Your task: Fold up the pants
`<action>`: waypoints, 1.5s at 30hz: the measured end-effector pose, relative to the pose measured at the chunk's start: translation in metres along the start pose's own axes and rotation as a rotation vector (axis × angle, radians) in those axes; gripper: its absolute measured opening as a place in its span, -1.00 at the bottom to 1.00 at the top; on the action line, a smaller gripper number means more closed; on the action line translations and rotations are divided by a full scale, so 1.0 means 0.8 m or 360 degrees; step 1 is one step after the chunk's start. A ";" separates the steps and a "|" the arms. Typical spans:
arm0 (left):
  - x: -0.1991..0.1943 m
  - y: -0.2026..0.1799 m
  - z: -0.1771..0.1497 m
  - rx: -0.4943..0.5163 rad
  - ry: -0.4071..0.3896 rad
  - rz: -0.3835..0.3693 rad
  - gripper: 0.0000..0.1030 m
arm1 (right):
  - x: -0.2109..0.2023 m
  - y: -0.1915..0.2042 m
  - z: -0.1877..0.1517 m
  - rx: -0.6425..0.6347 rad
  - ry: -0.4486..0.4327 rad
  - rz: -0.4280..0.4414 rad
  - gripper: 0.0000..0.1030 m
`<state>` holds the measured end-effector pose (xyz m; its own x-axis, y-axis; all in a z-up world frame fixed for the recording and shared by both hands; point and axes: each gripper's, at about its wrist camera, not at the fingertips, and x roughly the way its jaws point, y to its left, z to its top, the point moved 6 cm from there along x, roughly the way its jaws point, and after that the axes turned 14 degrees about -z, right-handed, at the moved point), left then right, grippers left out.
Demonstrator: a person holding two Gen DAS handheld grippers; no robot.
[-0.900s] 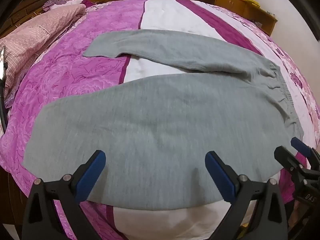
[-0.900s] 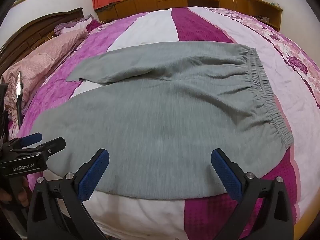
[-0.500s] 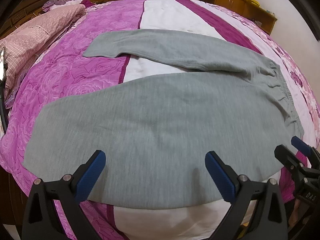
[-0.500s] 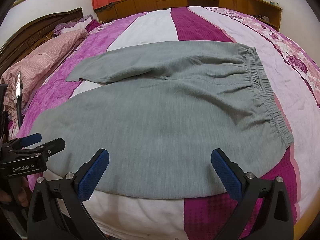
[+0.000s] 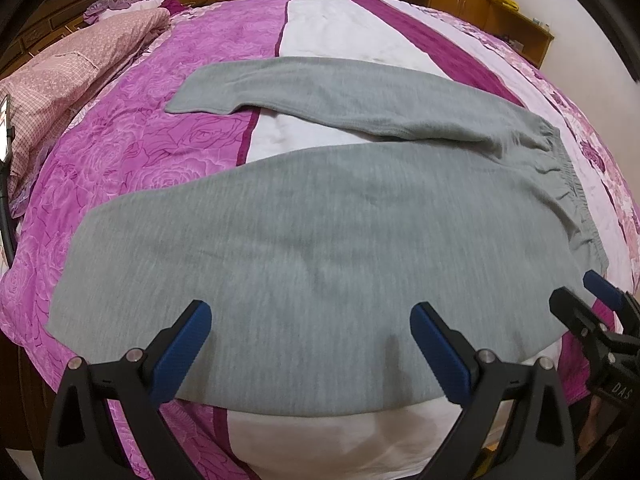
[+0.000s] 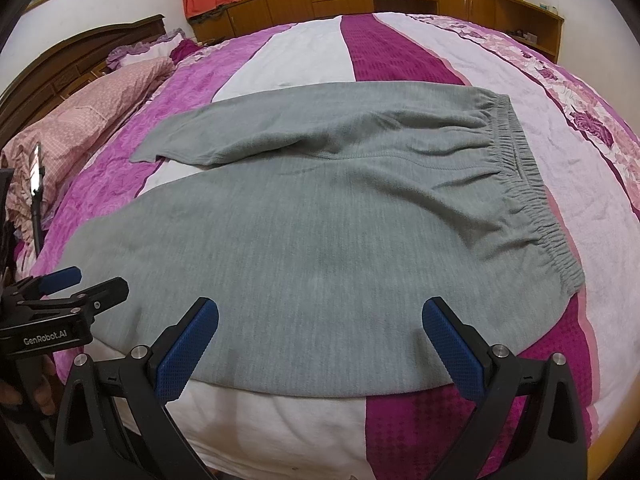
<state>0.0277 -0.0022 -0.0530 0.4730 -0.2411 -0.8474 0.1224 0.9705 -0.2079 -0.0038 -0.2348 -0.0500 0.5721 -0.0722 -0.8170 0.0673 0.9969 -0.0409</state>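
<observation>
Grey sweatpants (image 5: pixel 320 240) flat on striped bedspread (image 5: pixel 132 168), legs splayed toward pillow (image 5: pixel 80 60), elastic waistband (image 6: pixel 532 216) to the right. Left claw (image 5: pixel 310 340) wide open, empty, hovering over near leg's edge. Right claw (image 6: pixel 320 336) likewise wide open, holding nothing, near the waist end. Risks: pinching only the top layer so the leg peels apart; catching bedspread with the fabric and dragging it; uneven lift leaving legs misaligned; near hem sliding off the bed edge.

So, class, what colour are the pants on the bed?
Plain grey pants, clearest in the right wrist view.
</observation>
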 end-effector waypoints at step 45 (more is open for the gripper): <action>0.135 0.186 0.306 0.0112 0.0067 0.0132 0.96 | 0.162 -0.020 0.265 -0.0208 0.0034 -0.0038 0.91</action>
<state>0.3105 0.1149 -0.0563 0.4473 -0.1579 -0.8803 0.1457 0.9840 -0.1025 0.2426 -0.2671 -0.0332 0.5542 -0.0963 -0.8268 -0.0270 0.9907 -0.1336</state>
